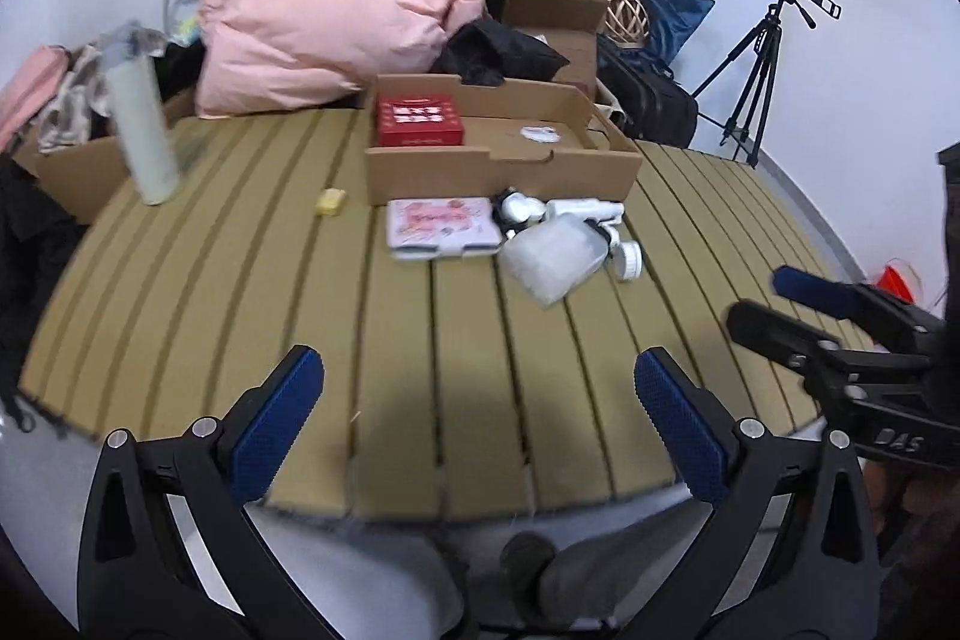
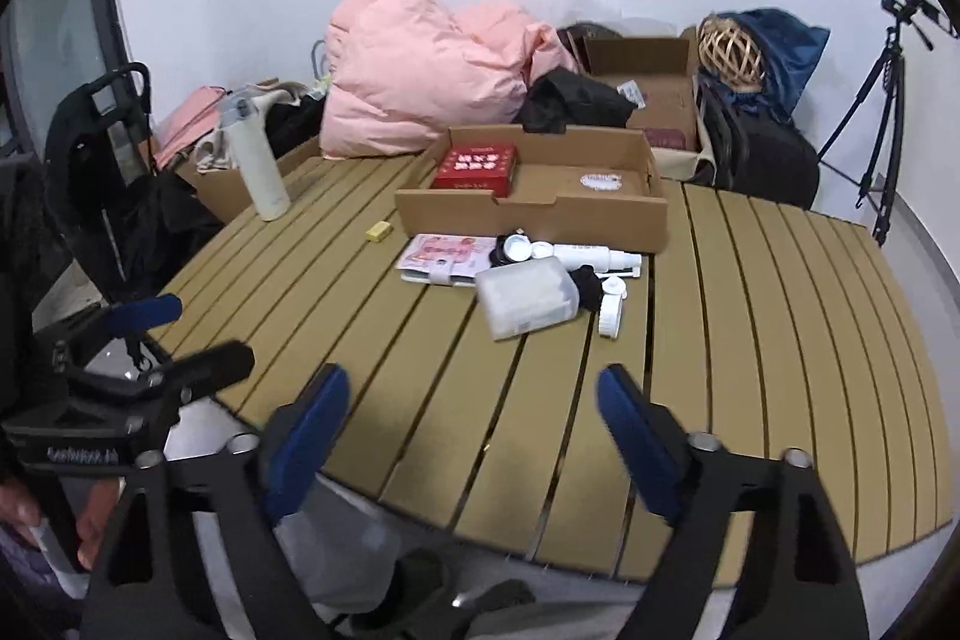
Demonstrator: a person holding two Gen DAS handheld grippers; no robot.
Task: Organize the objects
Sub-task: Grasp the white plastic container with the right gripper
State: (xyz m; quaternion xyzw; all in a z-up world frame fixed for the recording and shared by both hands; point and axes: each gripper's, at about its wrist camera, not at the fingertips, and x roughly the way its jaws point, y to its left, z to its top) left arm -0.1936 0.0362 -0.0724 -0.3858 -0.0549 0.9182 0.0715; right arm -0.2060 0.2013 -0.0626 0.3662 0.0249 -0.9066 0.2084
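Right wrist view: right gripper [image 2: 471, 436] and left gripper [image 1: 480, 418] hover spread and empty over the near edge of the tan slatted table [image 2: 780, 316].
Best approach low, straddling the frosted plastic box [image 2: 528, 301] squarely; beyond, the shallow cardboard tray [image 2: 534, 214] holds a red patterned box [image 2: 477, 167] and a white round sticker [image 2: 600, 179].

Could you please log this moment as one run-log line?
phase: approach | left gripper: open, empty | right gripper: open, empty | clear box: on table, untouched
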